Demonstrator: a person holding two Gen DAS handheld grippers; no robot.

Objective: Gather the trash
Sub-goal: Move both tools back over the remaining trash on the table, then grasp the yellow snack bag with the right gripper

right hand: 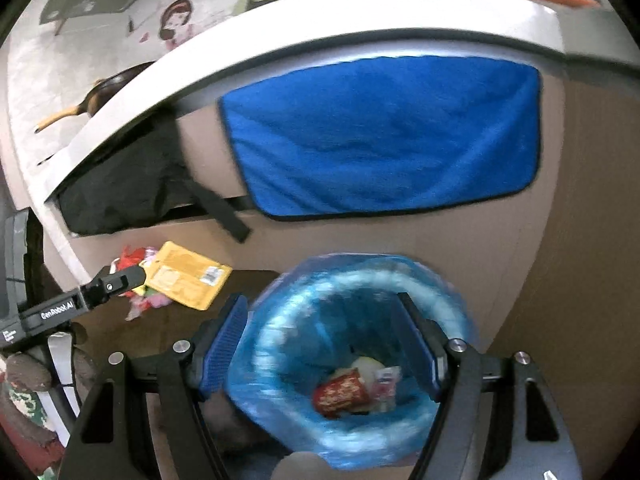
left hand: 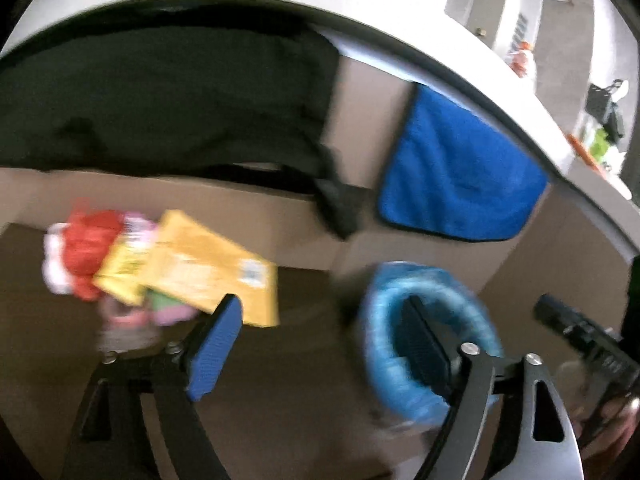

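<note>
While both pairs of fingers stand spread, empty: left gripper point(left hand: 320, 344) faces wrapper pile point(left hand: 160, 264) on floor; right gripper point(right hand: 328, 344) hovers over blue-lined bin point(right hand: 352, 360) holding red cup point(right hand: 340, 394). Yellow packet point(left hand: 212, 268) likely light, flat, crinkly, slippery; pinch raised free edge.

A white counter edge point(right hand: 280, 64) curves over tan cardboard panels point(right hand: 560, 240), a blue cloth point(right hand: 384, 136) hanging beneath it.
</note>
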